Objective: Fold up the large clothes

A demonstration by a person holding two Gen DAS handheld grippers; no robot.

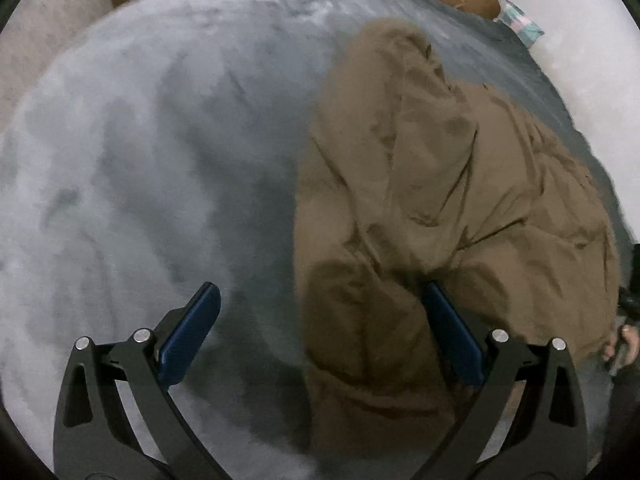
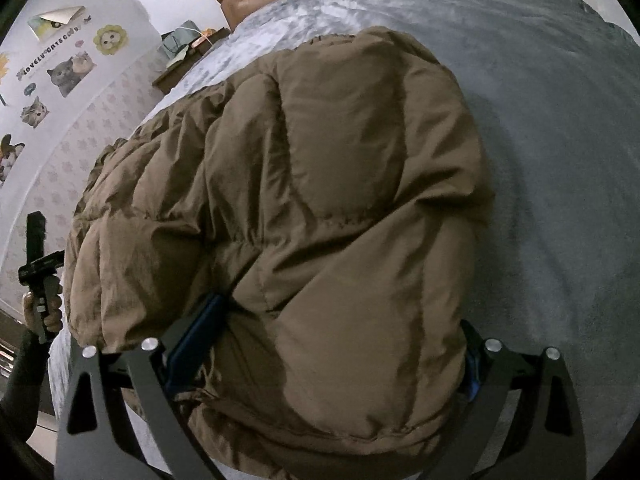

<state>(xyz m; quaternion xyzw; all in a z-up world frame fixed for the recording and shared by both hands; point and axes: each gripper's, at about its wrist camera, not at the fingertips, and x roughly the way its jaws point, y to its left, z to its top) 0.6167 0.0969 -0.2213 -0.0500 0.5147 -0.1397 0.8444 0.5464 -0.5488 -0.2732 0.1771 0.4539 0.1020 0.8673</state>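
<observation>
While both grippers' fingers spread wide, puffy quilted brown jacket (image 2: 304, 200) lies rumpled on plush grey blanket (image 1: 140, 160).

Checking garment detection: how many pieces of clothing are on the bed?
1. A brown puffer jacket lies on the grey blanket, filling the right wrist view between the open right gripper. Anything beneath it would be hidden.

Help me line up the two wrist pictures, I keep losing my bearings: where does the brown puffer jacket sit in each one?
Left wrist view: the brown puffer jacket fills the right half, running from upper centre down between the left gripper's open fingers.
Right wrist view: it fills the centre, its near edge between the right gripper's fingers.
Shared landmark: the grey blanket underneath.
</observation>
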